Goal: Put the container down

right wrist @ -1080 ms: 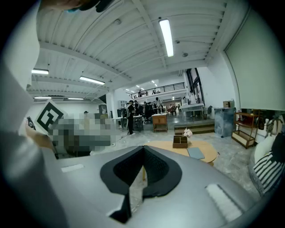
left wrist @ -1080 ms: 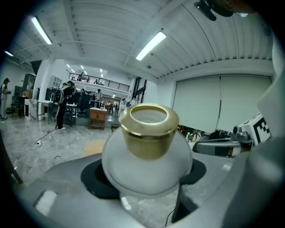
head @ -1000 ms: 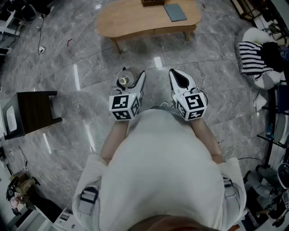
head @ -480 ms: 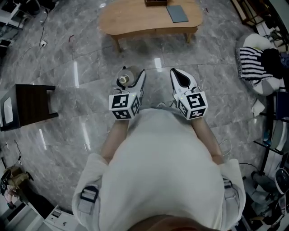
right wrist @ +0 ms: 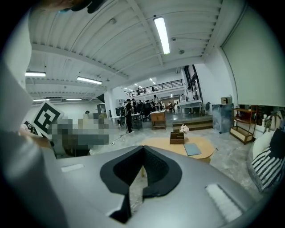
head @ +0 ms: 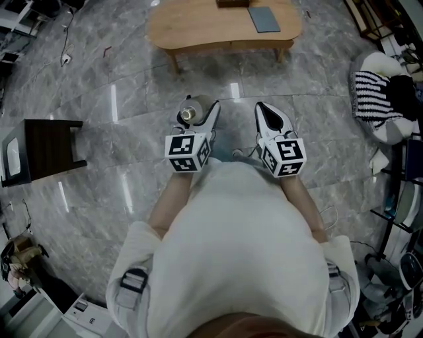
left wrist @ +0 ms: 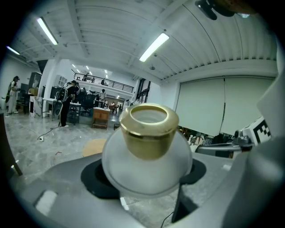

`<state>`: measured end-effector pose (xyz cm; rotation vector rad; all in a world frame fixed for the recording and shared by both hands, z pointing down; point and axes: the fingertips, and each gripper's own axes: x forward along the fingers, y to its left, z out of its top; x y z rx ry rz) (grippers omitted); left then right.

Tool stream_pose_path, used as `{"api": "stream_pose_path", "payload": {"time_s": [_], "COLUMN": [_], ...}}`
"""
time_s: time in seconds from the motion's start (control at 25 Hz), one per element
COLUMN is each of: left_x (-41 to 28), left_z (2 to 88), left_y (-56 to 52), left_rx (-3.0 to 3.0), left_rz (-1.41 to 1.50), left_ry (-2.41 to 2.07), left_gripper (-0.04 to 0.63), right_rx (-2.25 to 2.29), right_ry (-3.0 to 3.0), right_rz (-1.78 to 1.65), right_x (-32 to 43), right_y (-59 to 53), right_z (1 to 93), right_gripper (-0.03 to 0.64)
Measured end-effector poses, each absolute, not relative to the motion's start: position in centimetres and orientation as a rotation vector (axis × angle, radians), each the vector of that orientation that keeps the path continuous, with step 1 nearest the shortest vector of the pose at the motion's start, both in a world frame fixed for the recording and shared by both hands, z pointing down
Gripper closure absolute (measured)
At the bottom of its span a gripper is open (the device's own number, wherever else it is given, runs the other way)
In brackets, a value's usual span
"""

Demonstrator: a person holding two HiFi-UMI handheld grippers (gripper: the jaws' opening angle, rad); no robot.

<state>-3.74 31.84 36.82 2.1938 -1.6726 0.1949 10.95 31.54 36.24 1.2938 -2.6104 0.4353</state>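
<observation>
Jaws of the left gripper (head: 197,112) pinch the container (left wrist: 147,153) from both sides, so it is held tight. It is a round pot of cloudy glass with a gold neck (the gold top faces up). It hangs in the air over the grey floor (head: 119,86), on this side of the near edge of the wooden table (head: 198,30). The right gripper (right wrist: 142,153) is just beside the left one. Its jaws are pressed together with nothing in them. On the table, a flat grey pad (head: 264,18) lies near the right end. A small dark box (right wrist: 177,138) sits near it, toward the far edge. A dark stool (head: 49,148) stands well off to the left.
</observation>
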Motion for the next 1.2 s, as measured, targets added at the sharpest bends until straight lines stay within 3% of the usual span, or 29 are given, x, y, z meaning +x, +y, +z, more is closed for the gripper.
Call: {"api": "stream_pose_path", "payload": {"time_s": [1.2], "left_x": [-9.3], "left_z": [38.0], "left_y": [4.5], "left_rx": [2.189], "left_rz": [0.235], "left_ry": [-1.603], "left_gripper": [0.255], "right_rx": [1.271], "right_ry": [-2.594], "right_rz": [0.436], "right_x": [4.8], "right_y": [4.4], "right_z": [35.2], "right_gripper": [0.618]}}
